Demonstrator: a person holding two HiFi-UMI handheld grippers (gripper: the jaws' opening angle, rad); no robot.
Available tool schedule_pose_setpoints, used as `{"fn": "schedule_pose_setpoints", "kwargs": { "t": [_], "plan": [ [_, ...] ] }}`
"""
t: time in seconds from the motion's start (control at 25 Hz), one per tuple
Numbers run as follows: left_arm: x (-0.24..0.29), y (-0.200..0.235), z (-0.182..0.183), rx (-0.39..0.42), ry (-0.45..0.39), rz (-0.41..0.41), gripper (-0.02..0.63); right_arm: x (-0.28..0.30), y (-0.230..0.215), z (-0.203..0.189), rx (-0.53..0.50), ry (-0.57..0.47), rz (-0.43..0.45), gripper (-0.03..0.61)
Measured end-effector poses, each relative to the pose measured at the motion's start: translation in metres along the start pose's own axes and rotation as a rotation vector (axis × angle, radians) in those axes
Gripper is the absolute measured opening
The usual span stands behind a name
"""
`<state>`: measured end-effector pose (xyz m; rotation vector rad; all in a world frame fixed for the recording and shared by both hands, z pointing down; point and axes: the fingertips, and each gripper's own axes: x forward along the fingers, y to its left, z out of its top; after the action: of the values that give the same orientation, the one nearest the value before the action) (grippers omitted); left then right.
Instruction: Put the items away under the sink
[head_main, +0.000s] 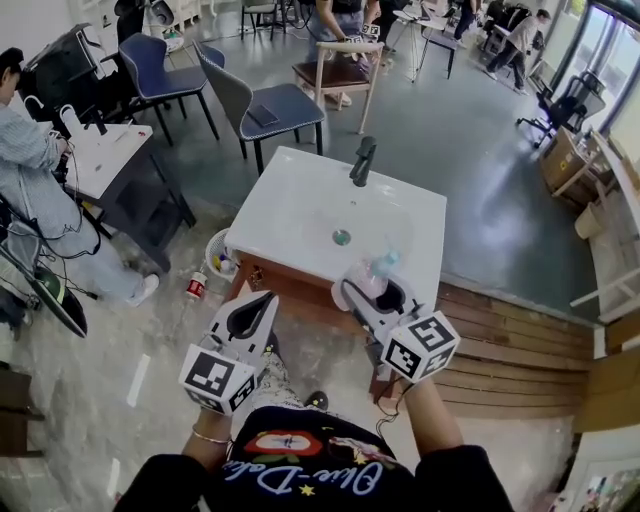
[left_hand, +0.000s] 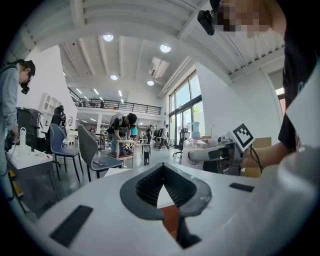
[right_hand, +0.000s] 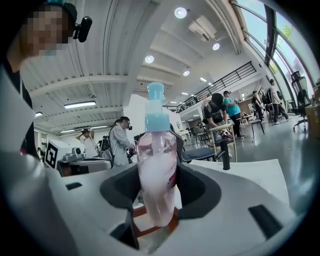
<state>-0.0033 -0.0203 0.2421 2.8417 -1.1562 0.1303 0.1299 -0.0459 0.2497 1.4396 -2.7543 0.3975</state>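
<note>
Two grippers hover at the six o'clock edge of the white sink vanity (head_main: 290, 195). The right gripper (head_main: 385, 297) is clamped on a pink pump bottle (right_hand: 156, 170) with a pale blue pump. The bottle stands upright between its jaws, over the vanity's five o'clock corner. The left gripper (left_hand: 162, 166) holds nothing, its jaw tips pressed together. A black faucet (head_main: 362, 160) stands at the basin's twelve o'clock, the drain (head_main: 342, 237) at its centre.

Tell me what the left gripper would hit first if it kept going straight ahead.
Probably the front edge of the sink counter, right ahead of the left gripper; depth is unclear.
</note>
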Motion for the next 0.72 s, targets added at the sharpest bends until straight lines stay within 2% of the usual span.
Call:
{"fn": "schedule_pose_setpoints", "kwargs": {
  "t": [0.36,0.72],
  "plan": [
    [-0.007,-0.005,-0.003,0.025,0.050,-0.010,0.008,-0.010,0.007,-0.002,0.027,-0.016,0.006,0.212],
    [0.001,0.002,0.004,0.065,0.071,-0.076,0.008,0.003,0.014,0.007,0.052,-0.040,0.005,0.212]
  ]
}}
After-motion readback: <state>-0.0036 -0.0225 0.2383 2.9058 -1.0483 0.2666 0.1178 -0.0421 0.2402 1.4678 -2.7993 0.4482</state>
